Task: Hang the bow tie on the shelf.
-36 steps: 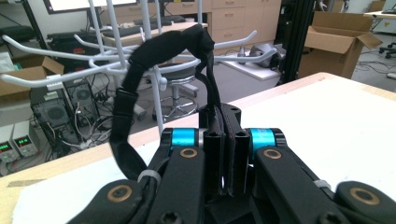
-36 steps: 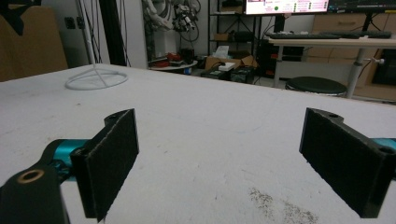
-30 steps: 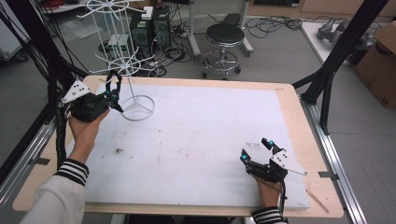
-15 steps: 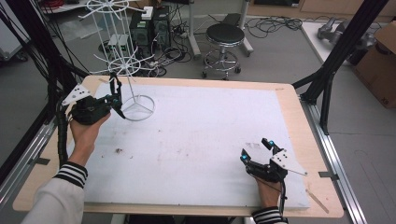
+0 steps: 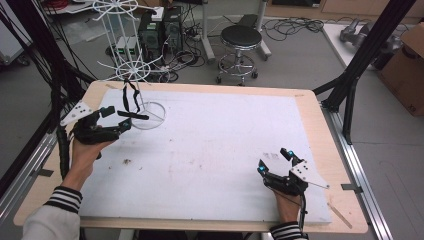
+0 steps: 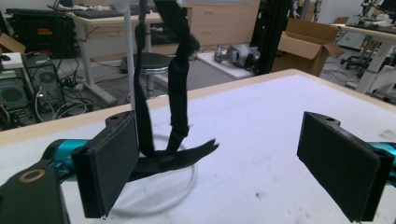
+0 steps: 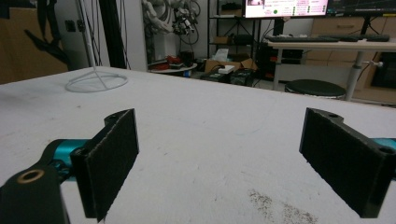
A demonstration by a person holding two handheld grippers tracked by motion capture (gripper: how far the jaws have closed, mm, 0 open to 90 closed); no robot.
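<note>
A white wire stand (image 5: 131,70) rises from a ring base (image 5: 150,116) at the table's back left. A black strap (image 5: 131,95) hangs from its lower wheel, its tail resting by the ring. My left gripper (image 5: 117,119) sits just in front of the strap. Its jaws have just been opening and now stand wide. In the left gripper view the strap (image 6: 180,84) hangs just beyond the left pad (image 6: 112,163) of the left gripper (image 6: 233,168), and neither pad presses on it. My right gripper (image 5: 273,160) rests open on the white mat (image 5: 215,140) at the front right, nothing inside it (image 7: 224,163).
Black frame posts (image 5: 357,65) stand at the table's right and left edges. On the floor behind are a stool (image 5: 241,37) and computer cases (image 5: 160,30). A cardboard box (image 5: 407,65) sits far right. Dirt specks (image 5: 126,161) mark the mat.
My left gripper's jaws have opened and let go of the black strap, and the hand has sunk slightly toward the table. The strap hangs free from the stand. The right gripper kept still.
</note>
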